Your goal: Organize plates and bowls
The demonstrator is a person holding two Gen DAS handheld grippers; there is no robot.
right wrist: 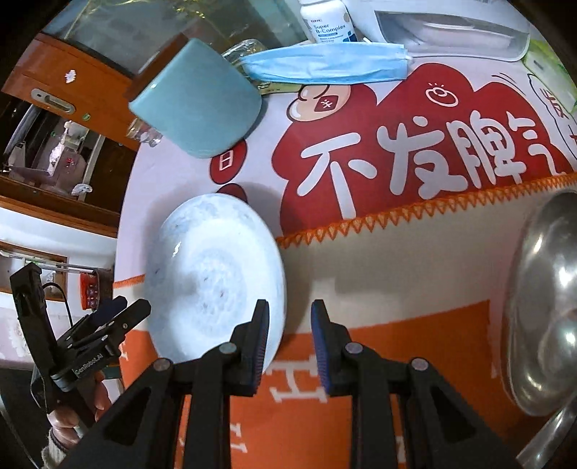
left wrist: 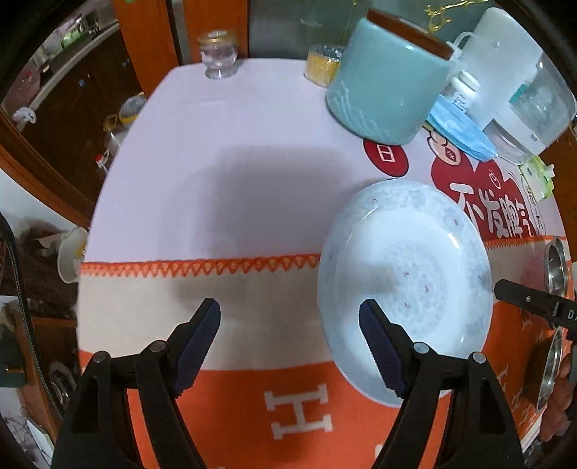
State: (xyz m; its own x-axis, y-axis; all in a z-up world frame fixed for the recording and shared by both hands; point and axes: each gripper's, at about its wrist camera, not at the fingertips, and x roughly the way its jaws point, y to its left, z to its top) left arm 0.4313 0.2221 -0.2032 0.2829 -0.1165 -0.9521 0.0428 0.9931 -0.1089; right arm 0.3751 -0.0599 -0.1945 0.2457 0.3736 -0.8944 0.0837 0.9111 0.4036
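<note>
A pale blue-white plate (left wrist: 404, 285) lies flat on the orange and white cloth. My left gripper (left wrist: 290, 312) hangs open over the plate's left rim, one pad above the plate and the other above the bare cloth. In the right wrist view the same plate (right wrist: 212, 274) sits left of centre. My right gripper (right wrist: 290, 306) stands over its right rim with a narrow gap between the pads, and nothing is pressed between them. A steel bowl (right wrist: 541, 306) rests at the right edge. The left gripper's fingers (right wrist: 122, 312) show beyond the plate's left side.
A teal ceramic jar (left wrist: 386, 83), a blue face mask (right wrist: 324, 66), a supplement bottle (right wrist: 326, 20), a clear-lidded appliance (left wrist: 523, 90) and a small glass jar (left wrist: 219, 54) stand along the table's far side. More steel bowls (left wrist: 555, 267) sit at the right. The table's edge curves down on the left.
</note>
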